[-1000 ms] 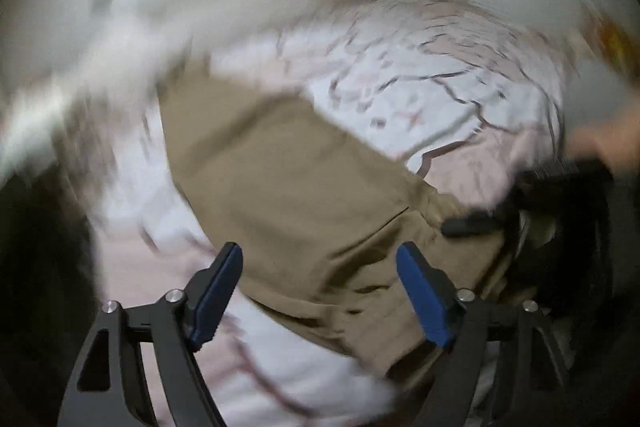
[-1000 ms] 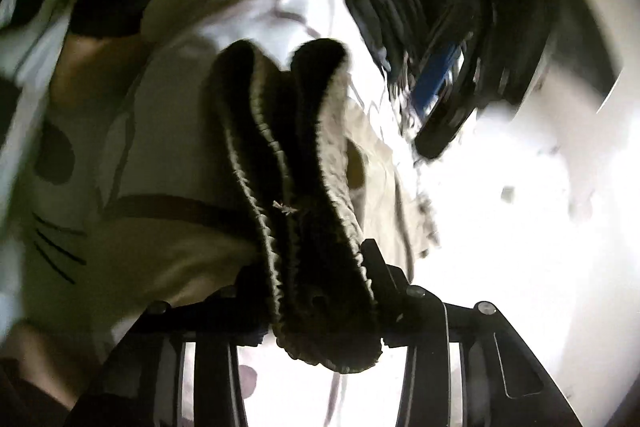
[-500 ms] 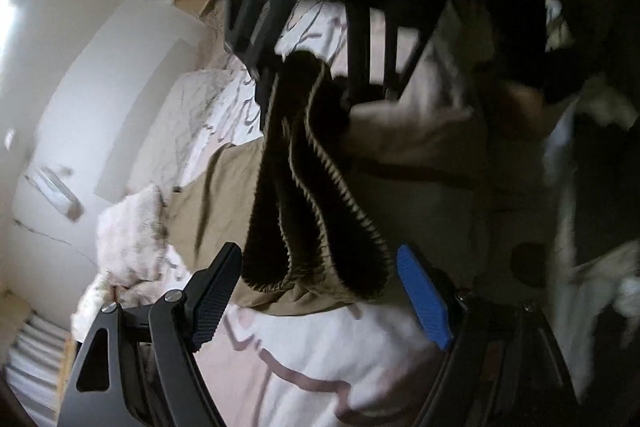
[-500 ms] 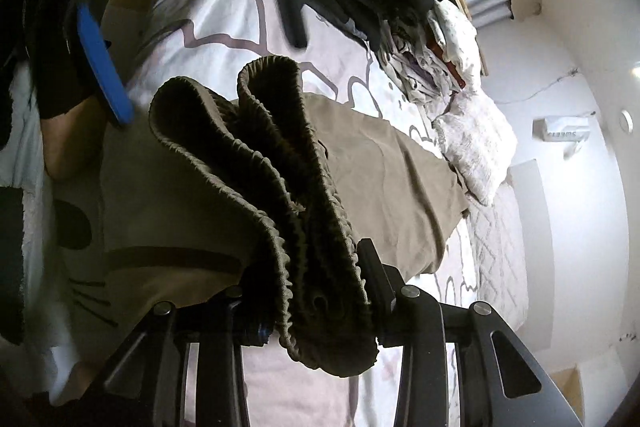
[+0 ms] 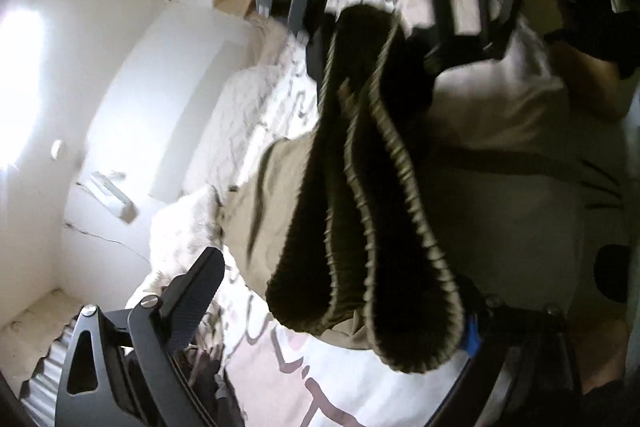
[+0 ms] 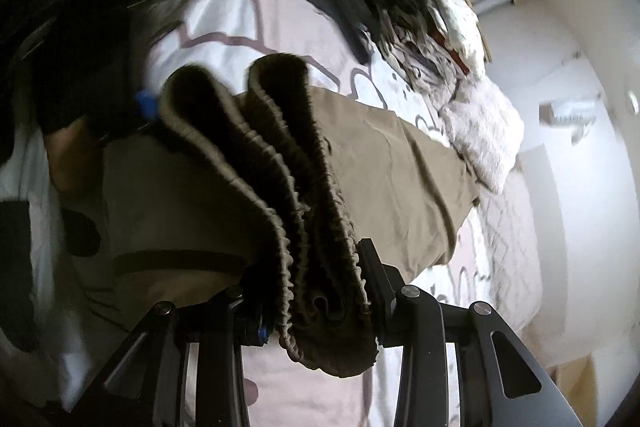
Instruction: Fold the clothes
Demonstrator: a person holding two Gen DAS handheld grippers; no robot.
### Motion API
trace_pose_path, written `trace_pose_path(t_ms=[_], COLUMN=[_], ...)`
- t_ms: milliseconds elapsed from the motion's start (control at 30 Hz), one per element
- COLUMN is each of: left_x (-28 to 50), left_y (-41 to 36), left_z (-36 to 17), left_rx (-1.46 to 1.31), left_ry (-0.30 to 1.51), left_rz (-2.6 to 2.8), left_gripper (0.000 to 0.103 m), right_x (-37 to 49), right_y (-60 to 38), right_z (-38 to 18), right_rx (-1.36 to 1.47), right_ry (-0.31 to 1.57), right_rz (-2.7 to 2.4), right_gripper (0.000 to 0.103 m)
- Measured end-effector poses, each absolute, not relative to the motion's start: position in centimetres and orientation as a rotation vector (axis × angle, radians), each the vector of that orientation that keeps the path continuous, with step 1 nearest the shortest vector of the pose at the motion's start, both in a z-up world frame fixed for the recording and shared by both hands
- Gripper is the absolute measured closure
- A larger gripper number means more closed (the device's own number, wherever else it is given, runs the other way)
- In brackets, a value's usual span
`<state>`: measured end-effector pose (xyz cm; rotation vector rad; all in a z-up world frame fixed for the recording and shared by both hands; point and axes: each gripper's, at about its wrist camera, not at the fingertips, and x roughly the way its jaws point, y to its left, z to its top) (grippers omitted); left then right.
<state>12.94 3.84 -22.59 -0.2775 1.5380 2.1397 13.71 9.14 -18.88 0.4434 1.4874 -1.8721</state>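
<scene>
Khaki trousers [image 6: 384, 163] hang from their ribbed elastic waistband [image 6: 280, 187], with the legs trailing over the bed. My right gripper [image 6: 316, 291] is shut on the bunched end of the waistband. In the left wrist view the waistband [image 5: 384, 211] stretches from the right gripper [image 5: 368, 39] at the top down between the fingers of my left gripper [image 5: 340, 299]. The left gripper stands wide open around the waistband's loose end, and the fabric hides most of its blue right pad [image 5: 472, 337]. That blue pad [image 6: 146, 105] also shows blurred in the right wrist view.
The bed has a white and pink patterned sheet [image 5: 304, 379]. A fluffy white pillow [image 6: 484, 131] and a heap of clothes [image 6: 420, 59] lie toward the wall. A person's torso in a pale shirt [image 5: 504, 195] is close behind the waistband.
The left gripper swung up from looking down at the trousers on the bed and closed in on the held waistband, which now lies between its open fingers. The right gripper keeps its hold.
</scene>
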Motion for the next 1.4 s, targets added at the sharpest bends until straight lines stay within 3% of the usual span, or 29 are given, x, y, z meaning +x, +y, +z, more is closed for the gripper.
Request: trace_pose_path(t_ms=[67, 133, 200, 267, 300, 467, 567, 700, 867, 1200, 1400], left_x=[12.8, 13.1, 13.3, 13.6, 13.6, 12.3, 11.9, 12.6, 18.0, 29.6, 32.3], left_y=[3.7, 3.5, 3.4, 3.2, 3.1, 2.7, 2.0, 1.5, 0.4, -1.1, 0.2], left_z=[-22.9, -23.3, -23.7, -23.7, -23.3, -16.7, -11.8, -6.0, 1.3, 8.9, 10.6], left_rx=[-0.252, -0.223, -0.254, -0.288, -0.307, -0.436, -0.390, -0.265, -0.133, -0.300, -0.472], left_ry=[1.555, 1.574, 1.585, 1.574, 1.557, 1.367, 1.312, 1.286, 1.198, 0.850, 0.633], left_rz=[2.073, 1.987, 1.909, 1.857, 1.851, 1.996, 2.106, 2.226, 2.303, 2.162, 2.042], left_gripper=[0.004, 0.013, 0.051, 0.072, 0.076, 0.079, 0.080, 0.080, 0.080, 0.080, 0.080], right_x=[14.6, 15.9, 16.6, 17.2, 17.7, 19.2, 19.2, 19.4, 22.5, 36.3, 40.8], right_y=[9.3, 9.8, 10.0, 10.2, 10.5, 10.9, 10.9, 10.7, 11.0, 13.9, 16.1], right_z=[-19.7, -20.3, -21.0, -21.6, -21.8, -20.0, -16.4, -12.2, -4.6, 5.0, 7.6], right_rx=[0.397, 0.355, 0.311, 0.266, 0.234, 0.035, 0.014, -0.197, -0.227, 0.115, 0.389], right_ry=[1.549, 1.602, 1.652, 1.698, 1.722, 1.868, 1.832, 1.982, 1.967, 1.772, 1.505], right_rz=[-1.844, -1.824, -1.805, -1.773, -1.745, -1.685, -1.767, -1.784, -1.890, -1.999, -2.062], right_gripper=[0.066, 0.066, 0.066, 0.068, 0.070, 0.076, 0.077, 0.078, 0.078, 0.078, 0.078])
